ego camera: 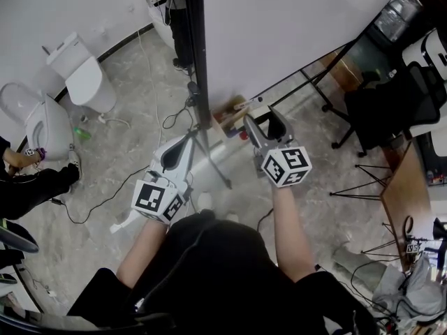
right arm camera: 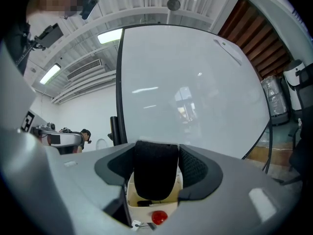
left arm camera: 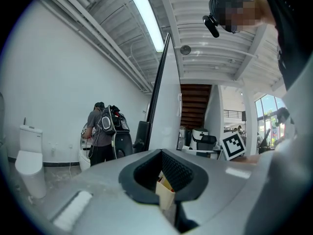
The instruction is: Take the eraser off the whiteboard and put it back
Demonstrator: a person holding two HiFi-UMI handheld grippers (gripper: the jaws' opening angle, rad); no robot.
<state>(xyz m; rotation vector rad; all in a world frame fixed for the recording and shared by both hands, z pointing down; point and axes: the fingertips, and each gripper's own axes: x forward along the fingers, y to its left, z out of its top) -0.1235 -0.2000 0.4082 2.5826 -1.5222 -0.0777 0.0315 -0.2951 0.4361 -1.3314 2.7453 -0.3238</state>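
Right gripper (right arm camera: 157,152) is pinching the eraser (right arm camera: 155,173), one jaw on each side. Eraser's lower end is hidden behind the gripper body, and in the head view it's mostly buried between the jaws. Black felt faces back at the gripper's camera, long axis upright. Whiteboard (right arm camera: 195,82) is straight ahead, contact can't be told, its lower edge masked by the gripper. Left gripper (left arm camera: 162,153) sits to the left by the board's edge, jaws pressed together, nothing held
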